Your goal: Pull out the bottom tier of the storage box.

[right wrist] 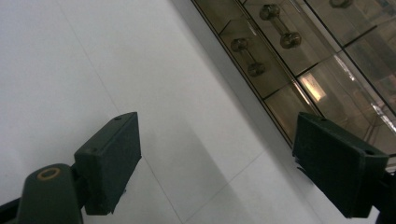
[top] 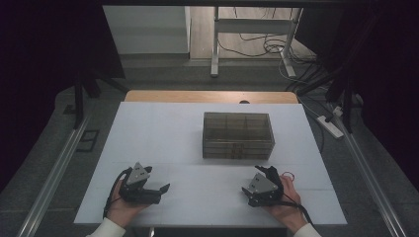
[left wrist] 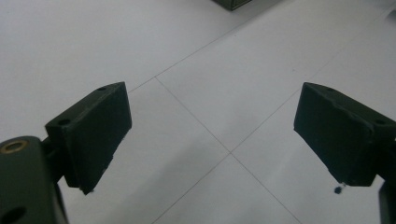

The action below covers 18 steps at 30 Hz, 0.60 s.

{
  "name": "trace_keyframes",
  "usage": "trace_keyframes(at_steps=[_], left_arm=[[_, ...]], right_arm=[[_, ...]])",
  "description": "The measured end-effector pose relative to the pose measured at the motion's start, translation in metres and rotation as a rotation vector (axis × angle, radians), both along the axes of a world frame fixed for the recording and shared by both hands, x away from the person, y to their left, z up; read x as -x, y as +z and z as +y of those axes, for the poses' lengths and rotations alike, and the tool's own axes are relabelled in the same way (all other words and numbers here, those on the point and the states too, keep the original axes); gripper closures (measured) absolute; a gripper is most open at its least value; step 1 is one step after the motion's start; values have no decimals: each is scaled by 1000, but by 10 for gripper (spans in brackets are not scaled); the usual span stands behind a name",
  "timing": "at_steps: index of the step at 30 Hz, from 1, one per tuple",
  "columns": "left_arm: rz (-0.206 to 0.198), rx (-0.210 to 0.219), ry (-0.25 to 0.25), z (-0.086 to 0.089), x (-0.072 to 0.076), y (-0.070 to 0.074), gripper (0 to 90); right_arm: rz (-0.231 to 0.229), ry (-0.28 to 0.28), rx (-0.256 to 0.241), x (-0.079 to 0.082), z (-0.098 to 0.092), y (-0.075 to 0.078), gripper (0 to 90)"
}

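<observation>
Drawer box (top: 238,135), a see-through smoky cabinet with small knobbed drawers, stands a little past the middle of the white tabletop (top: 163,133) in the high view, its drawer fronts facing the person, likely so both hands can reach them. The left tool (top: 157,189) and the right tool (top: 262,172) rest near the front edge, each held in a hand, well apart from the box and from each other; this looks like a ready pose before any reach.

Through the left gripper view, the left tool (left wrist: 212,135) is spread wide with nothing between its jaws, just bare tabletop (left wrist: 196,70) with thin seams, and a dark corner of the box (left wrist: 236,3) at the top edge.

From the right gripper view, the right tool (right wrist: 224,163) is likewise released and empty, jaws far apart. It is angled toward the box (right wrist: 299,60), whose drawer knobs (right wrist: 247,56) lie ahead, untouched, suggesting this hand will go for a drawer first.
</observation>
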<state>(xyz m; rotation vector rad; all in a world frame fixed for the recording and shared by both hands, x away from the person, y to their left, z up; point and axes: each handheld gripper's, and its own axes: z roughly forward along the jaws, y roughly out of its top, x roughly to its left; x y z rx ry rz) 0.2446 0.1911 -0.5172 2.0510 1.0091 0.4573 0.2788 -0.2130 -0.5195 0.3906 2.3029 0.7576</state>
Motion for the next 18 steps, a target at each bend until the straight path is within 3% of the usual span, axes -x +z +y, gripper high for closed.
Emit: trace_keyframes(at_steps=[6, 18], left_arm=[[8, -5, -5, -1, 0, -1, 103], [12, -6, -5, 0, 0, -2, 103]], right_arm=[[-41, 13, 44, 3, 4, -1, 178], [-68, 15, 83, 4, 8, -3, 179]])
